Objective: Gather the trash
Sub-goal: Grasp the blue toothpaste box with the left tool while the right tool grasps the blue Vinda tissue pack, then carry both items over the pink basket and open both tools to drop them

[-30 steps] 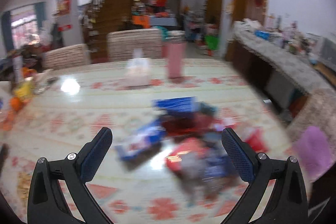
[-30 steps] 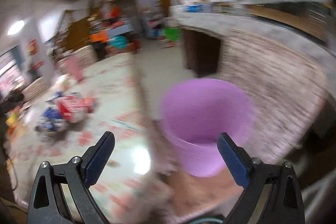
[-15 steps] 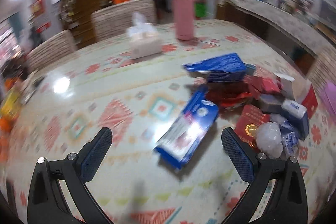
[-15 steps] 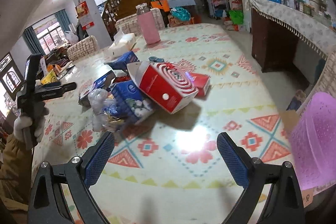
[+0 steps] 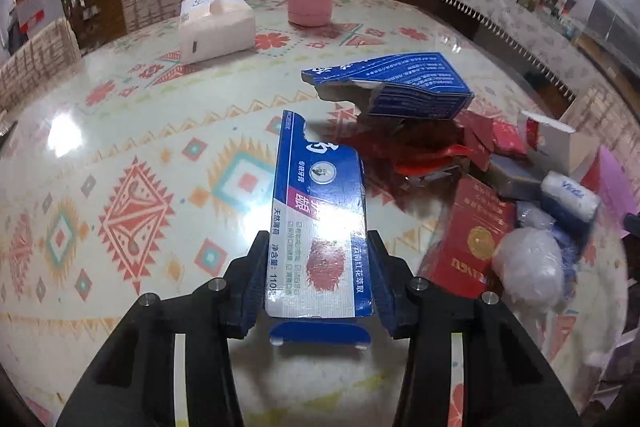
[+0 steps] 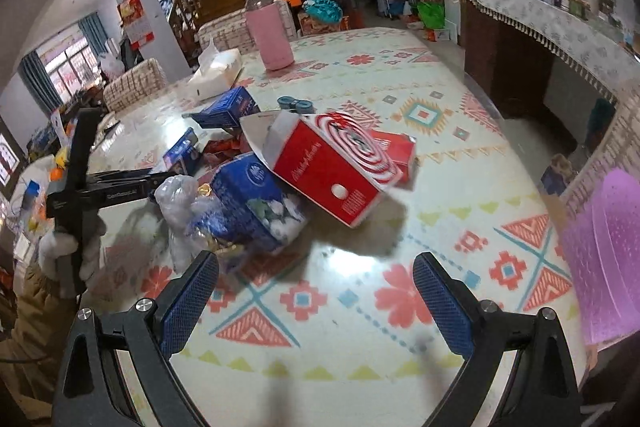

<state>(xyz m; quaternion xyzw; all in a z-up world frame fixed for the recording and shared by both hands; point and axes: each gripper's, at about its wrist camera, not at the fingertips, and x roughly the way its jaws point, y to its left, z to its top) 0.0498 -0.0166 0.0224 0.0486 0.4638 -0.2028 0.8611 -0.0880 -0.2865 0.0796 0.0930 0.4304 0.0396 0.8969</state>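
The left gripper (image 5: 318,277) has just been closing and is now pinching the near end of a long blue toothpaste box (image 5: 320,223), which is lying flat on the patterned table (image 5: 120,155) just left of the trash pile. The right gripper (image 6: 316,297) is hovering with its jaws standing wide and nothing between them, above bare tabletop in front of the pile (a red spiral-printed box (image 6: 340,167) is leaning on a blue packet (image 6: 256,203) there). A purple bin (image 6: 608,251) is showing at the table's right edge.
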